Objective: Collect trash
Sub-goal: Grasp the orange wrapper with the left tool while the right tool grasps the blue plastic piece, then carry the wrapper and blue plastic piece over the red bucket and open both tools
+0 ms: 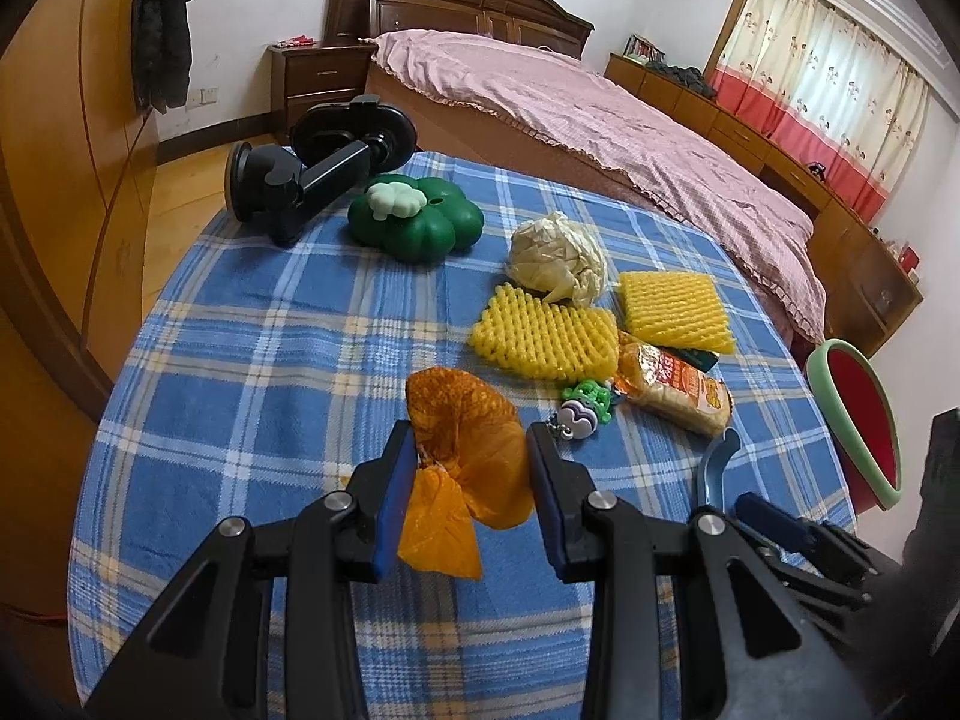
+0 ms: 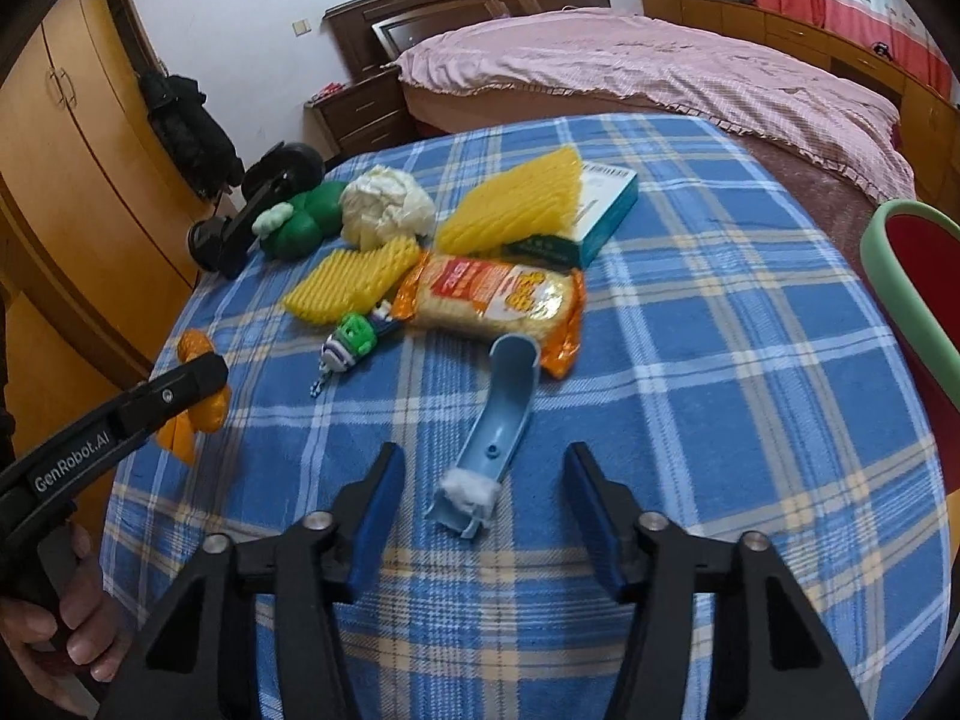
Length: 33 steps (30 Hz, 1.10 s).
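An orange peel (image 1: 462,450) lies on the blue plaid tablecloth (image 1: 252,324). My left gripper (image 1: 471,480) has its pads on either side of the peel and looks shut on it; it also shows in the right wrist view (image 2: 198,378). My right gripper (image 2: 480,504) is open, with a pale blue plastic piece (image 2: 498,414) stuffed with white wadding between its fingers, untouched. Farther back lie a crumpled white paper ball (image 1: 558,258), two yellow foam fruit nets (image 1: 546,336) (image 1: 675,303) and an orange snack packet (image 2: 492,300).
A green clover-shaped toy (image 1: 414,219), a black phone mount (image 1: 312,174), a small green keychain toy (image 2: 351,345) and a teal box (image 2: 600,204) also lie on the table. A red bin with a green rim (image 2: 900,276) stands at the right. A bed stands behind.
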Each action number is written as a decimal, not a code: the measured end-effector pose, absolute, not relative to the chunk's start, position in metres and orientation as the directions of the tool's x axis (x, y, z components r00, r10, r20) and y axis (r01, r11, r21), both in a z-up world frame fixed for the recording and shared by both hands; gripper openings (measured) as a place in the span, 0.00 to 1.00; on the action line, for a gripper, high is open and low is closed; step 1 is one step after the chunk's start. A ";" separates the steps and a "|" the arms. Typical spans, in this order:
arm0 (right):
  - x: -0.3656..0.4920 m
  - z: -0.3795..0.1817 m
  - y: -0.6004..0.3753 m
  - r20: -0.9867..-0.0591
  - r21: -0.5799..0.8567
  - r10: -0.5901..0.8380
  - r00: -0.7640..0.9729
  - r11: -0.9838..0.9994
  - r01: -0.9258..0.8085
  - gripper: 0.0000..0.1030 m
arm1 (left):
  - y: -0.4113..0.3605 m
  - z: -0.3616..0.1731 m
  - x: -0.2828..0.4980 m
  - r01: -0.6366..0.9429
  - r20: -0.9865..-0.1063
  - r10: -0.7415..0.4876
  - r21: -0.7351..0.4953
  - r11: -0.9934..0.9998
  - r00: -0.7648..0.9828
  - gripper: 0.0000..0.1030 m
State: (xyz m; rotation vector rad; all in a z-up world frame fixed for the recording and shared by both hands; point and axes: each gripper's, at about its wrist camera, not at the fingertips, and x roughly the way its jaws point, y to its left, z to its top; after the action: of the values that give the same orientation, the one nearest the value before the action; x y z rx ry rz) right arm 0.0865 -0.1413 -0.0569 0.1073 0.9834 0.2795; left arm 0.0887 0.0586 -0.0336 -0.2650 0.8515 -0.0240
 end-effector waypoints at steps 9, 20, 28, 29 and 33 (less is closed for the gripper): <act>0.082 -0.059 -0.143 -0.799 0.195 0.276 0.534 0.959 -0.204 0.22 | 0.048 -0.030 0.085 -0.055 -0.732 -0.152 -0.250 0.967 0.664 0.36; 0.066 -0.029 -0.181 -0.727 0.231 0.279 0.628 0.960 -0.159 0.21 | 0.007 -0.004 0.085 0.066 -0.703 -0.244 -0.270 0.960 0.668 0.36; 0.059 0.000 -0.241 -0.671 0.218 0.193 0.716 0.974 -0.058 0.21 | -0.038 0.011 0.096 0.174 -0.692 -0.328 -0.285 0.943 0.643 0.36; 0.058 0.003 -0.250 -0.665 0.218 0.181 0.725 0.975 -0.044 0.21 | -0.044 0.013 0.097 0.188 -0.691 -0.336 -0.283 0.940 0.640 0.36; 0.055 0.010 -0.280 -0.645 0.223 0.140 0.751 0.975 0.009 0.21 | -0.076 0.020 0.104 0.250 -0.688 -0.367 -0.269 0.930 0.626 0.36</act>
State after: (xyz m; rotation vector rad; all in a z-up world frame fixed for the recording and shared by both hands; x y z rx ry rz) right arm 0.0549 -0.2803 0.0103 0.2180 0.7187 0.0722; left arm 0.1039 -0.0764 0.0205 -0.1528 0.8221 -0.3551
